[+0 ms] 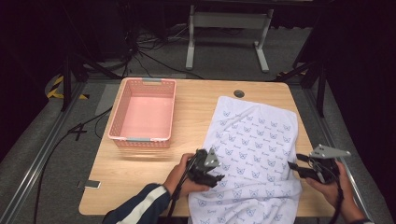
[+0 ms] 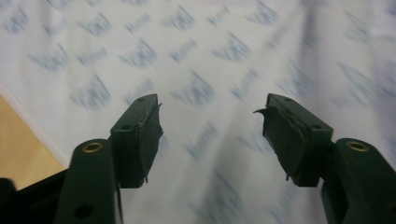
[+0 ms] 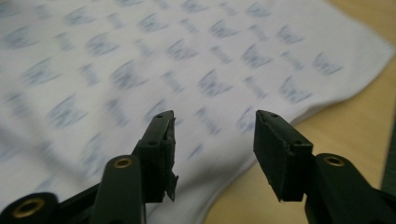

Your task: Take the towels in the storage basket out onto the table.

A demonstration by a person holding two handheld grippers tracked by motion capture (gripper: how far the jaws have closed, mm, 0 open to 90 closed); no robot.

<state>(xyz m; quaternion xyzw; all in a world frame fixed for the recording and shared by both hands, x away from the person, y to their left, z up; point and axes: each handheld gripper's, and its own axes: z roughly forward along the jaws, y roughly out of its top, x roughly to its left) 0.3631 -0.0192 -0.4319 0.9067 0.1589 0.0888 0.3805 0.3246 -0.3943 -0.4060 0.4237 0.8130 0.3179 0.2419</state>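
Observation:
A white towel (image 1: 254,149) printed with small blue motifs lies spread over the right half of the wooden table (image 1: 196,107), its near end hanging over the front edge. My left gripper (image 1: 215,178) hovers at the towel's left edge near the front, jaws apart with nothing between them. In the left gripper view the towel (image 2: 205,60) lies beyond that open gripper (image 2: 212,126). My right gripper (image 1: 293,166) is at the towel's right edge, also open and empty. The right gripper view has the towel's edge (image 3: 140,70) just past the gripper (image 3: 212,140).
An empty pink plastic basket (image 1: 144,113) stands on the table's left half. A round cable hole (image 1: 239,93) sits near the far edge. Bare wood (image 1: 135,177) shows at the front left. Beyond the table are a white frame's legs (image 1: 224,32) and cables on the floor.

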